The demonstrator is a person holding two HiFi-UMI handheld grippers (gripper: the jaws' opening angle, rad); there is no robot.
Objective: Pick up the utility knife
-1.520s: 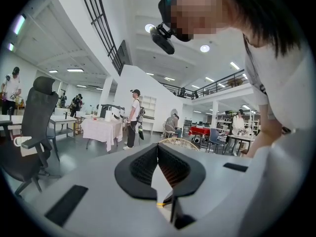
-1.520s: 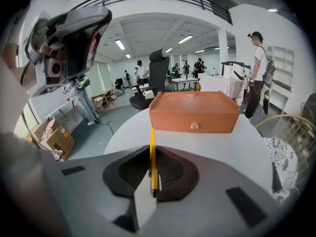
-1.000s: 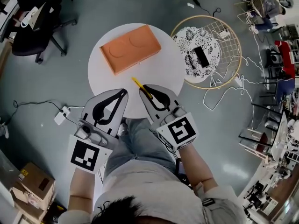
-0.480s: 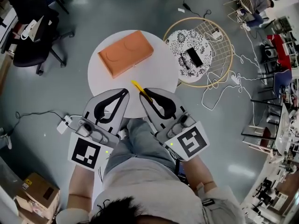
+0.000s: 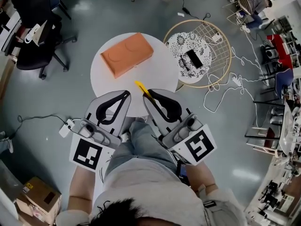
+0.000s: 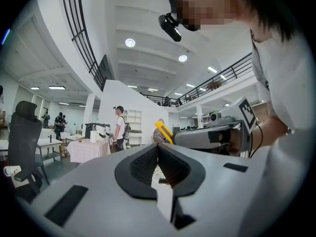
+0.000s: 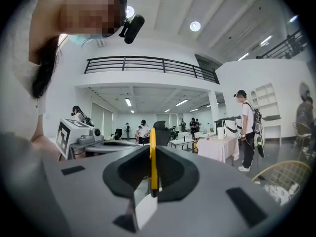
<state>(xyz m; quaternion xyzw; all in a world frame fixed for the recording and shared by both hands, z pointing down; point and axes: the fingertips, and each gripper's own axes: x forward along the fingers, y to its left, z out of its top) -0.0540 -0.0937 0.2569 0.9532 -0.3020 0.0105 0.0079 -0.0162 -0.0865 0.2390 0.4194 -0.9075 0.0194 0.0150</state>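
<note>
The yellow utility knife [image 5: 141, 88] is clamped between the tips of my right gripper [image 5: 149, 94], held up over the near edge of the round white table [image 5: 157, 69]. The knife [image 7: 153, 158] stands edge-on between the shut jaws in the right gripper view. My left gripper [image 5: 126, 94] hovers just left of it, shut with nothing in it [image 6: 158, 145]. In the left gripper view the knife [image 6: 163, 131] sticks out of the right gripper's tip [image 6: 177, 138]. Both gripper views look level across the room.
An orange block [image 5: 127, 53] lies on the far half of the table. A wire-rimmed round stand [image 5: 221, 65] with a patterned plate [image 5: 186, 48] and a phone [image 5: 193, 58] is to the right. An office chair [image 5: 33, 36], cables [image 5: 244, 60] and cardboard boxes [image 5: 33, 192] are on the floor.
The right gripper has turned a little, its marker cube swinging right and down, with the knife still clamped. The left gripper has barely moved.
</note>
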